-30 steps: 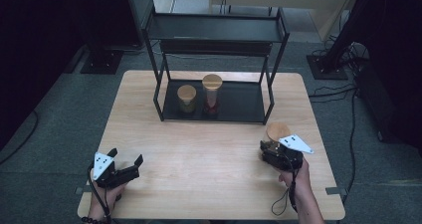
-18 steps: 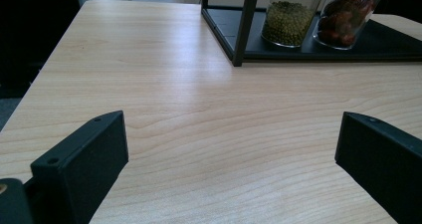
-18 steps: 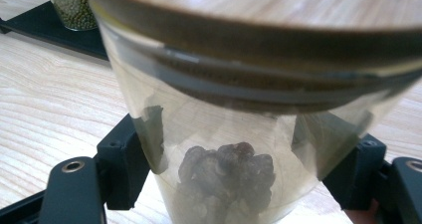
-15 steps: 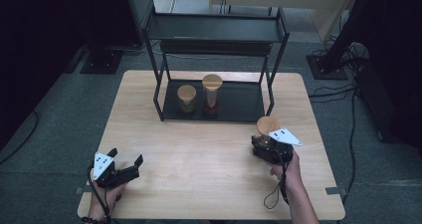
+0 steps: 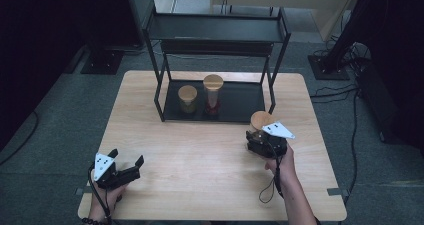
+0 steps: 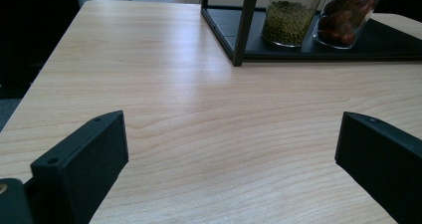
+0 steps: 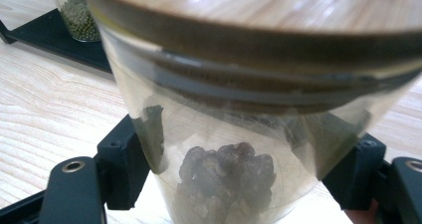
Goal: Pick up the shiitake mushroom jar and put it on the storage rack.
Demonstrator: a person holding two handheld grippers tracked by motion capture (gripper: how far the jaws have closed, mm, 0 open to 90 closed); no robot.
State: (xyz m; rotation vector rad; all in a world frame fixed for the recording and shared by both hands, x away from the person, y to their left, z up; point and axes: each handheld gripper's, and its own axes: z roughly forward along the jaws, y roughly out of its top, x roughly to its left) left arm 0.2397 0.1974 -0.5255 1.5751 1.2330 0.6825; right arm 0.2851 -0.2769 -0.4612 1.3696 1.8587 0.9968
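At the left of the high view we see our left gripper (image 5: pixel 127 166) resting low at the near-left corner of the wooden table (image 5: pixel 200 185), held in a hand (image 5: pixel 107 197). Its 2 black jaws stand spread wide with bare tabletop between them; in the left gripper view they rise at both lower corners, with nothing in their gap.

Further along, at the table's far middle, we see a black metal shelf rack (image 5: pixel 217 32). On its bottom tray stand 2 jars with wooden lids, just beside each other: a shorter jar of green beans (image 5: pixel 188 100) on the left and a taller jar of red dried fruit (image 5: pixel 213 94) on the right. The left gripper view shows both behind a rack post.

To the right, our right gripper (image 5: pixel 257 135) is pinching a glass jar with a wooden lid (image 5: pixel 262 120), in front of the rack's right leg and near the tray's front right corner. In the right gripper view the 2 jaws press on either side of the clear wall, and dark brown lumps (image 7: pixel 229 171) lie at the jar's bottom. We cannot tell whether its base touches the table.
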